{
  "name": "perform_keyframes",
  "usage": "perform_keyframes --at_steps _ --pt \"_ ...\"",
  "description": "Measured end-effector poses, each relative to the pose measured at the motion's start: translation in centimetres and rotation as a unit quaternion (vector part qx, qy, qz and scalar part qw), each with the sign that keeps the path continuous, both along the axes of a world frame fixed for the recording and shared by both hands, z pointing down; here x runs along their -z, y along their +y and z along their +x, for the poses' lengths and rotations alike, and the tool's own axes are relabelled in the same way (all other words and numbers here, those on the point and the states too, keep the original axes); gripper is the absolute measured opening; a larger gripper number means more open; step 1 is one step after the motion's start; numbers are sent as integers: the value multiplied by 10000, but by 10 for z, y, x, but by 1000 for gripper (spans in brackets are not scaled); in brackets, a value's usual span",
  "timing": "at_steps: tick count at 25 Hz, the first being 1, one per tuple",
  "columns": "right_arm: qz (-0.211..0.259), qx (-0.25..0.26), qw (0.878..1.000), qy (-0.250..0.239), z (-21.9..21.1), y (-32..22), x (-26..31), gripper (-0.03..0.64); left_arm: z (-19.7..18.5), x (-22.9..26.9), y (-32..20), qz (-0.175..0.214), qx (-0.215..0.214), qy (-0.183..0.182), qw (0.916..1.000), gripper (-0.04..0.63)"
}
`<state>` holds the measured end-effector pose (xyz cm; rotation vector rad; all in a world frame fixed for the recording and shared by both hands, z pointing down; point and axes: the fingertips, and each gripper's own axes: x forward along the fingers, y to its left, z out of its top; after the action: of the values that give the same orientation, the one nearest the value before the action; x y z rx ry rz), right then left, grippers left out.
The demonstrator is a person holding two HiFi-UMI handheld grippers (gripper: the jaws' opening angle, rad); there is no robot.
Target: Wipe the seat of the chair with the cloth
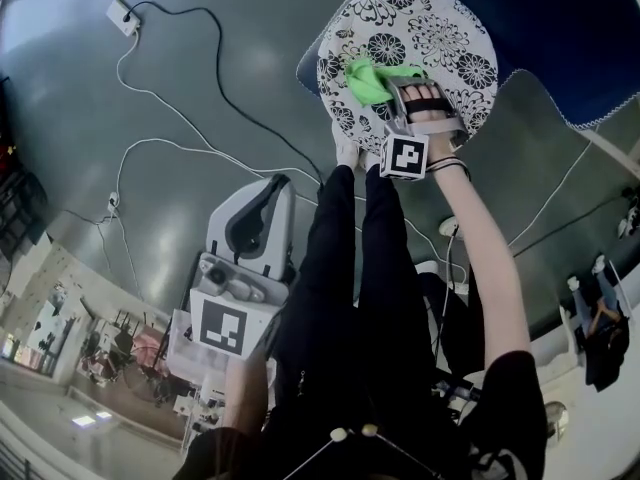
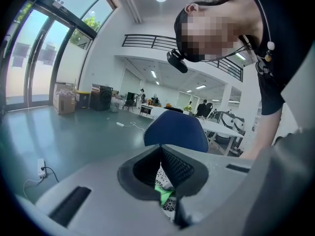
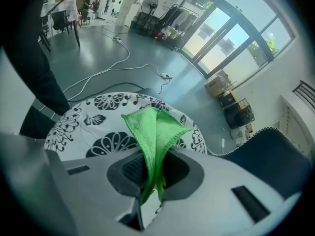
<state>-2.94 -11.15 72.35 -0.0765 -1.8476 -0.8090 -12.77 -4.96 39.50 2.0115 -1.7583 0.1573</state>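
Two grippers show, and only the right gripper [image 1: 396, 85] [image 3: 152, 175] is at the chair. Its grey jaws, lined with dark ribbed pads, are clenched on the cloth [image 1: 370, 78] [image 3: 155, 127], a bright green piece of fine-looped fabric with a stitched hem. The cloth is pinched into a fold that rises from between the pads to a soft peak. It lies bunched on the seat [image 1: 432, 26] [image 3: 93, 123], toward the seat's edge nearest the person.

The seat is a round, flat cushion covered in white fabric printed with black flowers and leaves. Behind the seat stands the backrest [image 1: 560, 28] [image 3: 268, 151] [image 2: 177, 132], a curved panel in dark blue cloth with a pale scalloped trim along its edge.

Well away from the seat, beside the person's black-trousered legs [image 1: 360, 288], the left gripper [image 1: 268, 190] [image 2: 161, 173] is held in the air. Its ribbed pads are pressed together with nothing between them.

Beyond the seat, thin white cables [image 1: 150, 93] wind across the smooth, glossy grey floor [image 1: 230, 68].
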Motion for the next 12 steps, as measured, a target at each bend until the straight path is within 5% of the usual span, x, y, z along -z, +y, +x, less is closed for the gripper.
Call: perform_keyframes --at_steps 12 --pt "-699 -65 9972 256 51 117 -9 54 5 -4 -6 26 -137 97 9999 8"
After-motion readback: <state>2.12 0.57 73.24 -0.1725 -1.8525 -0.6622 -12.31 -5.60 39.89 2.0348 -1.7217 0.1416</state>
